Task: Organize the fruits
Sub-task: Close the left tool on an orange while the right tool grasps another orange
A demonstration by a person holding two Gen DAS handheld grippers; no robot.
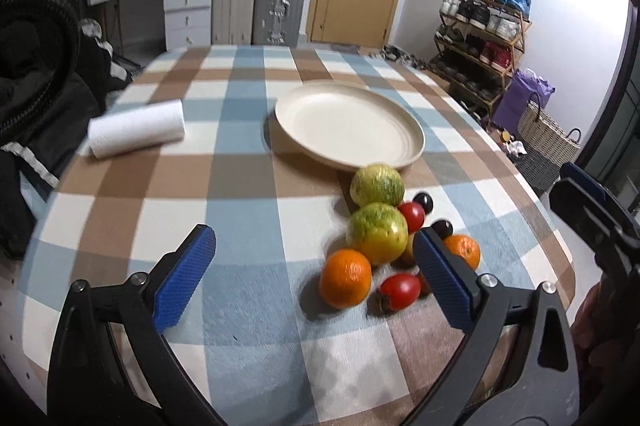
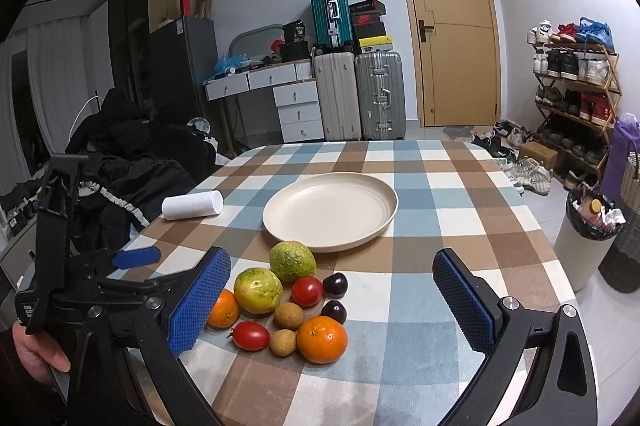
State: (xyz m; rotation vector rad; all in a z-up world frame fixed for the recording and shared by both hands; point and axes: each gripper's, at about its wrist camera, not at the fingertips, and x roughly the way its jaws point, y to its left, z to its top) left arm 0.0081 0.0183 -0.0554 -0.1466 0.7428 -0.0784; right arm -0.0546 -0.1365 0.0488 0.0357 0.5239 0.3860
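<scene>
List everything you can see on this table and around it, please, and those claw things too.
plate: 1, cream, empty, table middle
green-yellow fruits: 2, just before the plate
oranges: 2, orange, near edge of the pile
tomatoes: 2, red, in the pile
dark round fruits: 2, right side of the pile
small brown fruits: 2, pile middle
paper roll: 1, white, lying left of the plate
suitcases: 3, teal, beige, grey, by the wall
door: 1, wooden, shut
shoe rack: 1, right wall
left claw: open, blue pads
right claw: open, blue pads
</scene>
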